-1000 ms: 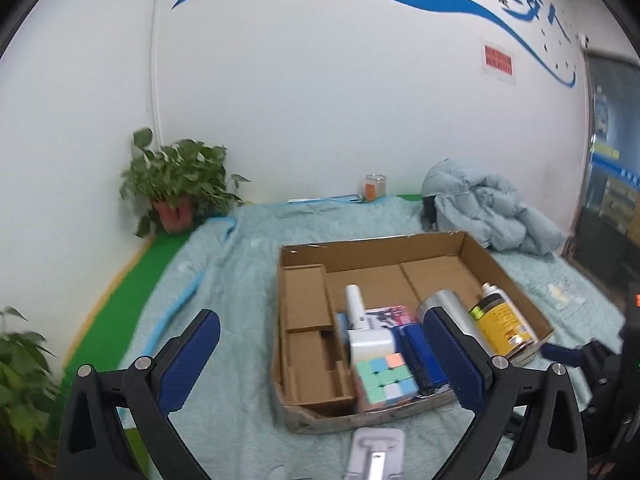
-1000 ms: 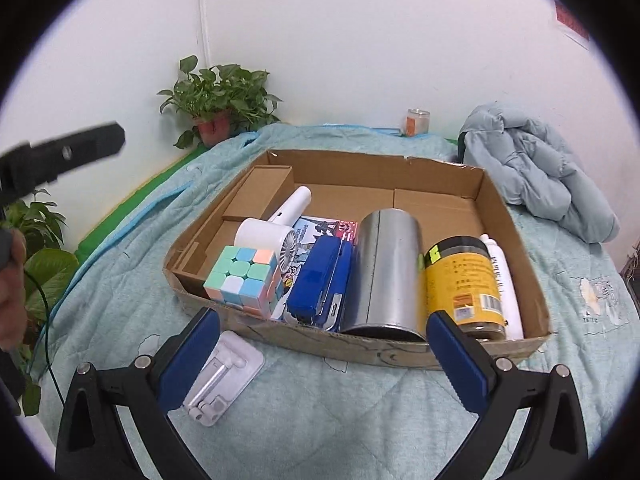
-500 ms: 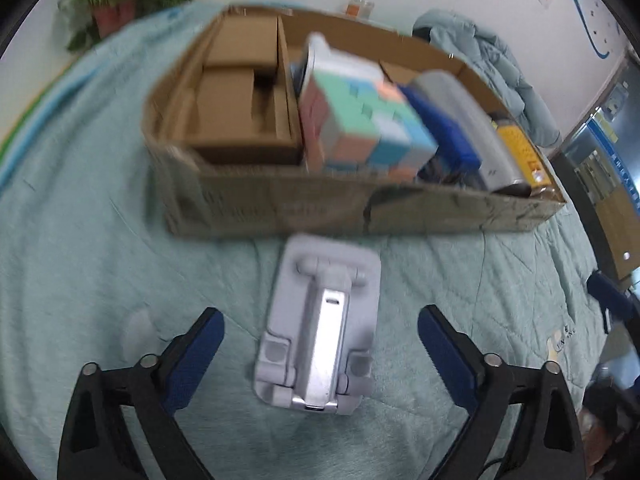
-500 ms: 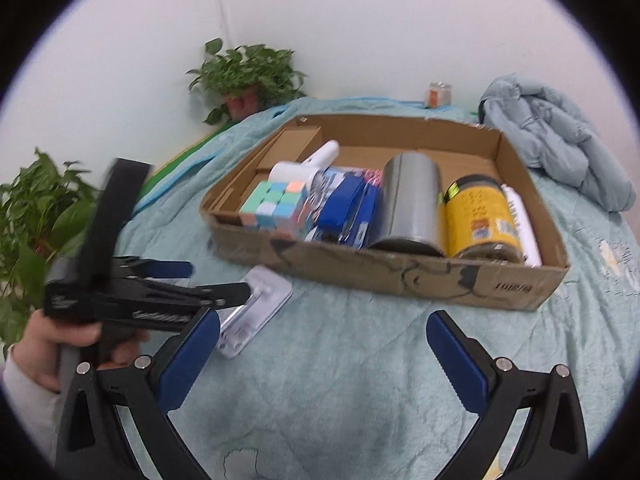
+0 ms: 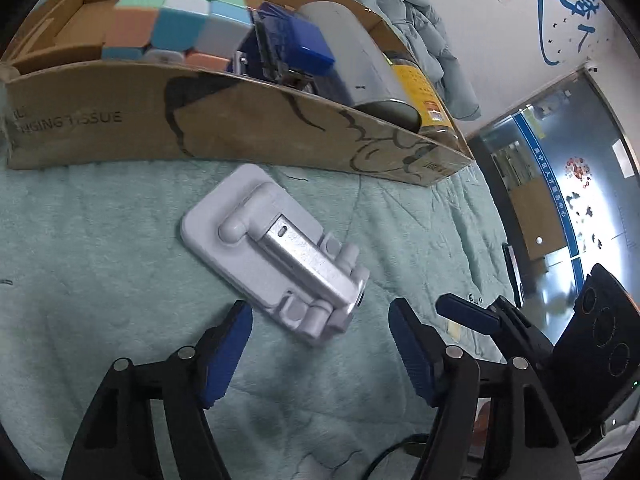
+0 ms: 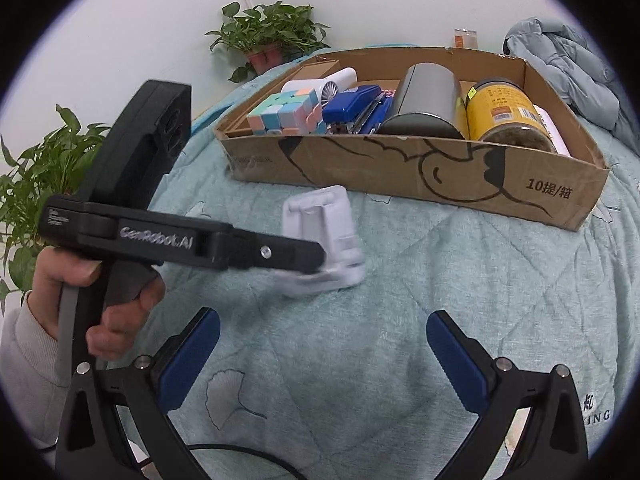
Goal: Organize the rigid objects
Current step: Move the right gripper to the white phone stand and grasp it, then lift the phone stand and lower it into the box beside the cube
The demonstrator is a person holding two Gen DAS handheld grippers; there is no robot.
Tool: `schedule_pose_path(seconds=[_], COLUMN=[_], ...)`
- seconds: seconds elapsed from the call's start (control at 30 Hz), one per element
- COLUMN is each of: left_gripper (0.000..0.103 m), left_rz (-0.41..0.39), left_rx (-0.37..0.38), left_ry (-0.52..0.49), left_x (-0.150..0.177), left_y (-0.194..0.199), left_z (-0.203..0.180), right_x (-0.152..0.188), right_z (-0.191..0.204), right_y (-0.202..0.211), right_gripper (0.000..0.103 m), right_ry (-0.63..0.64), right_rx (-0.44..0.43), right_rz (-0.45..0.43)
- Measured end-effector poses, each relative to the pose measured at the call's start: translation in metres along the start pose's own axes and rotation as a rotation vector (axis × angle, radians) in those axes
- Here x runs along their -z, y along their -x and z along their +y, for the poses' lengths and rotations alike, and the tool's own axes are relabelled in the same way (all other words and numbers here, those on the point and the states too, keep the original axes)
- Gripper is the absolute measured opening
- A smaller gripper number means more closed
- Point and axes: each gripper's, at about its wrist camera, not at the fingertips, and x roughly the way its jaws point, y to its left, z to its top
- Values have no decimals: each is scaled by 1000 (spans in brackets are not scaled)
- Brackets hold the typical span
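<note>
A white folding phone stand (image 5: 276,264) lies flat on the teal quilt just in front of the cardboard box (image 5: 248,128). My left gripper (image 5: 320,344) is open, its blue fingers on either side of the stand's near end, not touching it. In the right wrist view the stand (image 6: 324,232) is partly hidden behind the left gripper's arm. My right gripper (image 6: 324,356) is open and empty, low over the quilt, nearer than the stand. The box (image 6: 400,168) holds a pastel cube (image 6: 284,114), a blue stapler (image 6: 352,106), a steel cup (image 6: 428,100) and a yellow jar (image 6: 508,116).
A small white fan (image 6: 332,82) and a white bottle (image 6: 554,128) also lie in the box. A grey-blue jacket (image 6: 568,60) lies at the back right. Potted plants (image 6: 268,40) stand at the back left and another plant (image 6: 36,176) at the left edge.
My left gripper has dropped from high above the box down to the quilt and closed in on the phone stand. My right gripper has pulled back from the box and lowered.
</note>
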Motion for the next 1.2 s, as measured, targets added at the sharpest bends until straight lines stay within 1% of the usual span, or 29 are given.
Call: schedule_pose_path(seconds=[0.1,0.13,0.2,0.27,0.33,0.43,0.47,0.5,0.53,0.57,0.6,0.63,0.67,0.8,0.83,0.9,0.97,1.0,1.03,1.07,1.13,1.17,1.2], left_gripper=[69,73,76,76,76,76,76,76,76,76,76,76,76,73,67,64,58,53,50,47,34,32,28], left_rz=[-49,-74,-107,-116,-125,-129,-128,-128,-129,-130,-131,-131,-129,-104,-99,-79,-76,-74,-82,-83,-85,-87,-87], left_rx=[-2,-2,-15,-32,-40,-35,-30,-26,-21,-18,-14,-9,-3,30,40,59,60,60,68,68,44,42,51], left_ry=[55,87,129,154,171,177,176,175,174,174,173,174,174,144,140,137,142,144,157,166,153,149,148], left_x=[3,3,-1,-3,-1,6,7,8,8,7,6,5,4,1,1,1,3,4,4,4,3,3,3], left_y=[9,16,25,30,34,35,35,34,33,32,29,28,25,15,12,6,4,4,5,5,7,9,11], left_z=[5,12,23,30,35,39,37,39,39,38,38,38,38,33,31,29,30,30,32,33,32,32,31], right_x=[-5,-8,-16,-25,-31,-38,-40,-39,-38,-35,-33,-30,-28,-24,-22,-20,-18,-17,-16,-17,-17,-17,-17], right_z=[0,1,2,5,5,3,2,1,1,4,6,8,9,5,5,3,0,-2,-3,-3,-1,1,5], right_y=[-3,-5,-13,-28,-42,-64,-70,-77,-82,-81,-81,-80,-78,-67,-65,-63,-63,-64,-66,-65,-66,-65,-64], right_gripper=[103,103,103,103,103,103,101,94,84,83,78,72,68,66,66,66,66,66,67,66,66,66,66], right_ry=[51,71,130,209,259,286,279,264,251,263,282,283,270,94,56,-57,-163,-222,-263,-277,-299,-287,-263], right_rx=[34,42,55,70,69,37,16,-11,-30,-8,-4,18,27,-26,-51,-139,-209,-241,-261,-259,-285,-280,-269], right_rz=[-10,-15,-18,-5,12,60,80,106,130,101,99,88,80,79,89,113,136,146,153,155,178,178,183])
